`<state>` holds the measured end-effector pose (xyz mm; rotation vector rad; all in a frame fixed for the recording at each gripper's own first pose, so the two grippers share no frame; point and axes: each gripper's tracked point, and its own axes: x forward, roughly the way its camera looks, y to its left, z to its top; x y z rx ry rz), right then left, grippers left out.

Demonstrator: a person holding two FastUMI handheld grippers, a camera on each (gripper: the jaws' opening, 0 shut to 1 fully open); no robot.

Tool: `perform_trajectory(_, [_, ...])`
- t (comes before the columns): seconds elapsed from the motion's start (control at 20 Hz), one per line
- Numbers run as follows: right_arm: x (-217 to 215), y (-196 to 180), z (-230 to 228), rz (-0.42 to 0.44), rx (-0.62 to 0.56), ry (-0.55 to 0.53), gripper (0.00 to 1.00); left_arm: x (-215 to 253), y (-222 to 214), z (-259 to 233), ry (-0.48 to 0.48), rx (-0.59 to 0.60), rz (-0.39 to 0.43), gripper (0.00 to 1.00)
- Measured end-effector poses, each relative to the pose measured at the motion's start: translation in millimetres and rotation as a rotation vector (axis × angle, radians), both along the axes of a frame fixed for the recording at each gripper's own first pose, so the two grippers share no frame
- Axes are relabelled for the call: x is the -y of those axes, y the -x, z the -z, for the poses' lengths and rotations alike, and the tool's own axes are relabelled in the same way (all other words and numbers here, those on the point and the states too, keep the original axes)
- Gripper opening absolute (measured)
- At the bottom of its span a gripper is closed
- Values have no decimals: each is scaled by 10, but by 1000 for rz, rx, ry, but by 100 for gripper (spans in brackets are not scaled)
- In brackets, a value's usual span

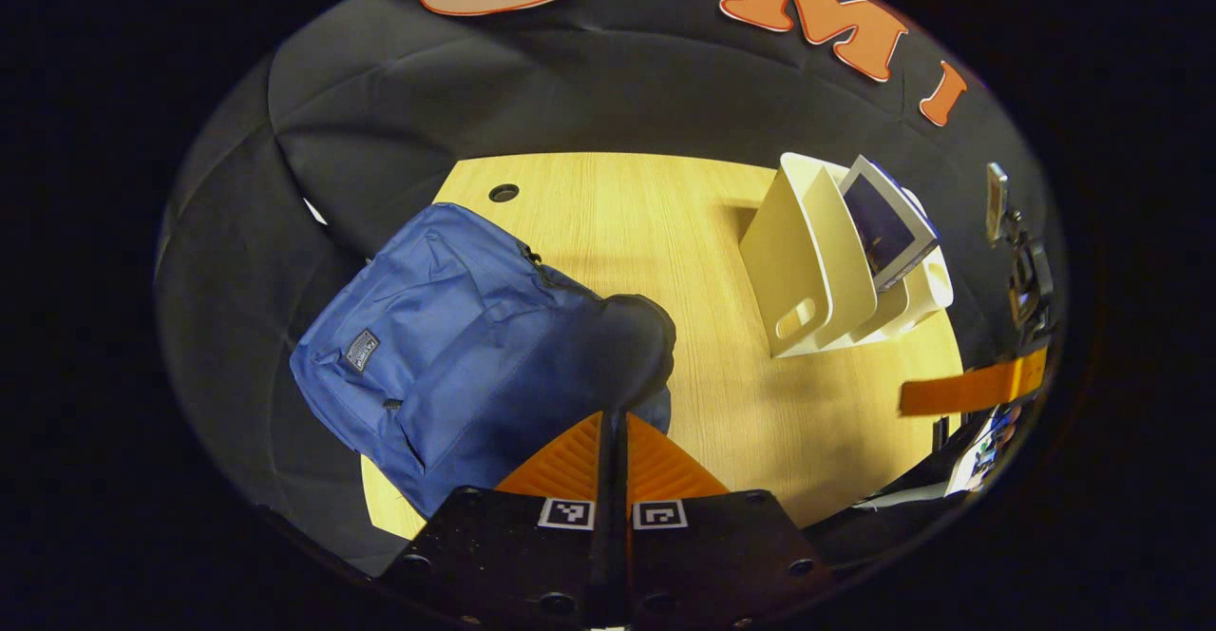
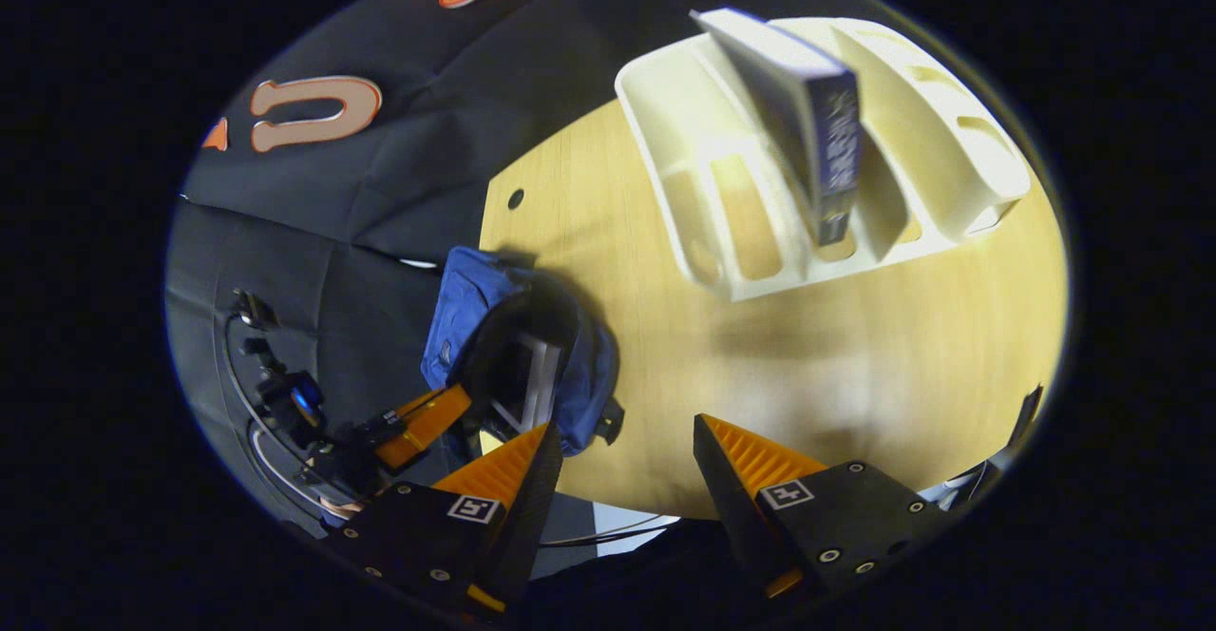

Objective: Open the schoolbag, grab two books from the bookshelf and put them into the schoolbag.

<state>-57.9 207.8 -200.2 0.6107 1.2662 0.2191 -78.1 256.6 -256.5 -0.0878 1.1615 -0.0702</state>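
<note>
**Left jaws closed at the bag's mouth, right jaws wide above the worktop**

Your left gripper (image 1: 613, 427) sits nearest in the left gripper view, its jaws drawn together with no gap between them, right at the dark open mouth of the blue schoolbag (image 1: 446, 346). Whether they pinch any fabric cannot be told. That schoolbag lies at the worktop's (image 1: 655, 232) left edge, partly hanging over it, and the right gripper view shows a pale book (image 2: 532, 379) inside its opening.

Your right gripper (image 2: 622, 450) hangs over bare wood near the front edge, its jaws spread wide and holding nothing.

Toward the far right corner of the worktop stands a cream bookshelf (image 1: 812, 265) with upright dividers. One dark-covered book (image 1: 888, 222) leans in one of its slots, tilted against a divider; in the right gripper view its spine faces you.

At the right edge of the left gripper view, the other gripper's finger (image 1: 974, 389) juts in sideways.
</note>
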Motion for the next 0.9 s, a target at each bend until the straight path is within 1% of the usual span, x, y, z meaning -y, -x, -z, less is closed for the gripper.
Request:
perform_trajectory(0.05, [166,-56,-83,11,24,24,84,28,4,40,-1,-5,3,0])
perform_trajectory(0.1, [318,-120,-152,26,47,51,84,40,38,98,-2,-13,5,5])
perform_trajectory(0.15, [464,-201,-211,39,69,71,84,62,53,124,-4,-20,7,0])
perform_trajectory(0.3, [819,-433,-416,70,121,117,83,122,111,220,-19,-36,22,1])
perform_trajectory(0.45, [1095,-676,-541,100,125,128,84,174,146,296,-42,-46,31,1])
perform_trajectory(0.6, [1415,-990,-658,118,155,184,83,217,194,370,-49,-57,32,1])
perform_trajectory(0.65, [1481,-1080,-679,112,158,194,83,217,205,380,-47,-60,29,1])
perform_trajectory(0.75, [1488,-1222,-703,120,139,160,82,214,203,412,-38,-58,19,1])
perform_trajectory(0.8, [1509,-1279,-674,119,126,164,83,216,216,420,-31,-57,12,1])
perform_trajectory(0.9, [1535,-1383,-590,89,111,198,83,214,228,422,-17,-57,0,1])
